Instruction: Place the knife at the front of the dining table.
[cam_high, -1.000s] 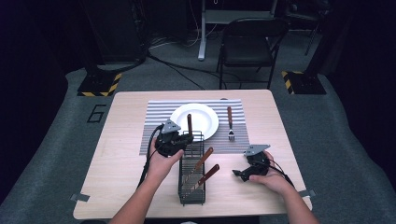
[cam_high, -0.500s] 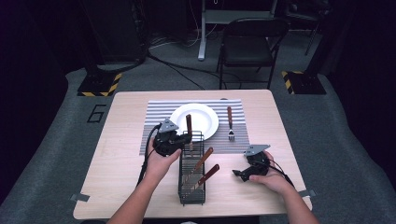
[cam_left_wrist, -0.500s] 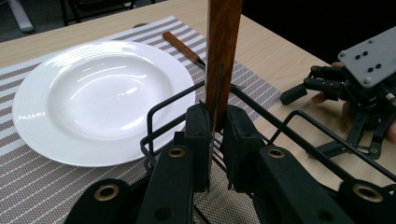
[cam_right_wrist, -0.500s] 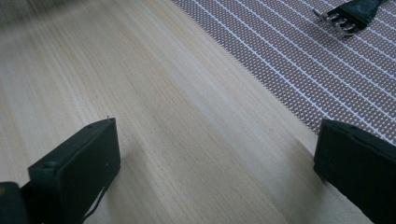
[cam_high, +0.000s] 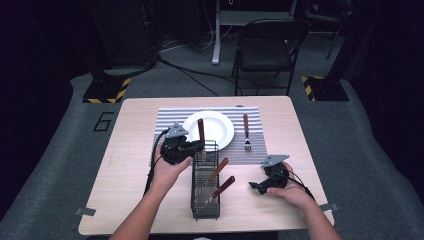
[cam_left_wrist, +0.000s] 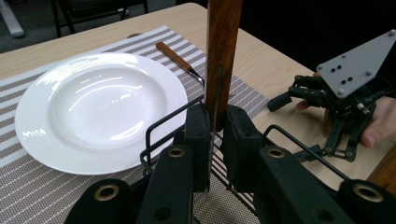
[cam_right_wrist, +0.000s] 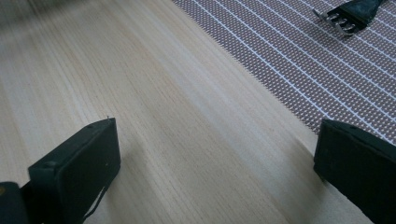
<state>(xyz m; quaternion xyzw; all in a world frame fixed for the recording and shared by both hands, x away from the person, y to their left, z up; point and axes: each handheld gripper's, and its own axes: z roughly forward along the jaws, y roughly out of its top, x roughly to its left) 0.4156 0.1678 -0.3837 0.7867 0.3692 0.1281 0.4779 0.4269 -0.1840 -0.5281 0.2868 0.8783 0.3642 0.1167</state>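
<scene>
My left gripper (cam_high: 199, 147) (cam_left_wrist: 215, 128) is shut on a wooden-handled utensil (cam_high: 200, 130) (cam_left_wrist: 224, 46). It holds the utensil upright, handle up, over the far end of a black wire basket (cam_high: 193, 192) (cam_left_wrist: 159, 128); a thin metal edge runs down between the jaws. Two more wooden-handled utensils (cam_high: 218, 170) lean in the basket. A white plate (cam_high: 217, 125) (cam_left_wrist: 93, 107) lies on a striped placemat (cam_high: 167, 120) just beyond. A fork (cam_high: 246, 131) (cam_left_wrist: 180, 58) (cam_right_wrist: 345, 21) lies right of the plate. My right gripper (cam_high: 256, 186) (cam_right_wrist: 215, 154) rests open on the bare wood right of the basket.
The wooden table (cam_high: 125, 165) (cam_right_wrist: 163, 116) has bare room at the left and at the front right. The placemat's edge (cam_right_wrist: 303, 70) runs just beyond the right gripper. The right gripper (cam_left_wrist: 327, 98) with its grey plate sits behind the basket in the left gripper view. A folding chair (cam_high: 265, 45) stands beyond the table.
</scene>
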